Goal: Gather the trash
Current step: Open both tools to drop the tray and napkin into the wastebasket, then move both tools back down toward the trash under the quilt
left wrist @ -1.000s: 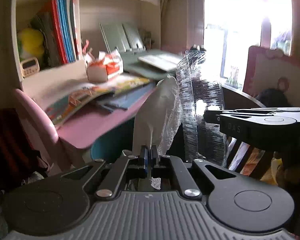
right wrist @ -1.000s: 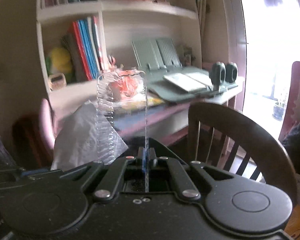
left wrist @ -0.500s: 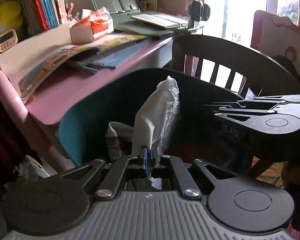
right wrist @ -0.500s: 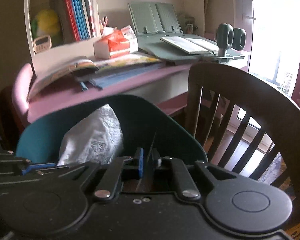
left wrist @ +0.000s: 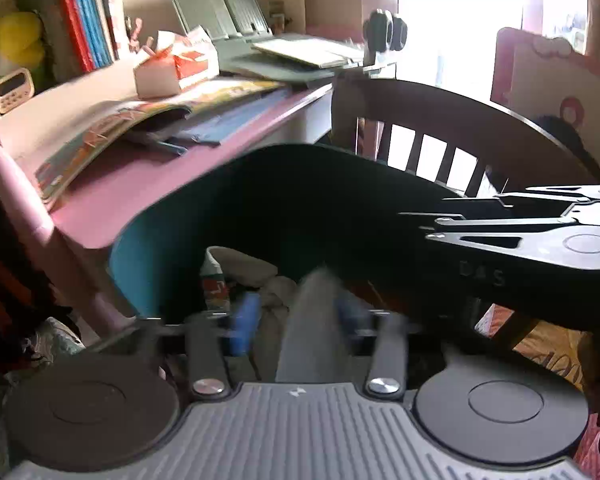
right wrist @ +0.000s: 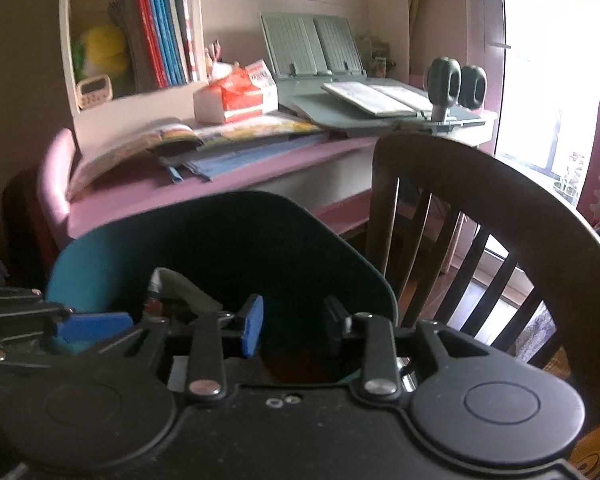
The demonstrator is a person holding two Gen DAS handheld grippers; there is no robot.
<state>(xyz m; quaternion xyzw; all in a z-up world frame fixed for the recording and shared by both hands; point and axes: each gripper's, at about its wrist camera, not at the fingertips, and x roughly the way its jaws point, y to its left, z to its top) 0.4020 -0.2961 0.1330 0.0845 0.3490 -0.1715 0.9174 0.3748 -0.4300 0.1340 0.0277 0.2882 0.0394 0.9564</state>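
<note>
Trash, a crumpled white tissue (left wrist: 312, 320), now drops blurred between the opening jaws of the left hand-held gripper (left wrist: 296, 318), over the teal plastic bin (left wrist: 148, 256); a second ago it was pinched. Beside it, the right hand-held gripper (right wrist: 294, 324) is opening with nothing between its jaws, its clear plastic sheet gone from above the bin.
</note>
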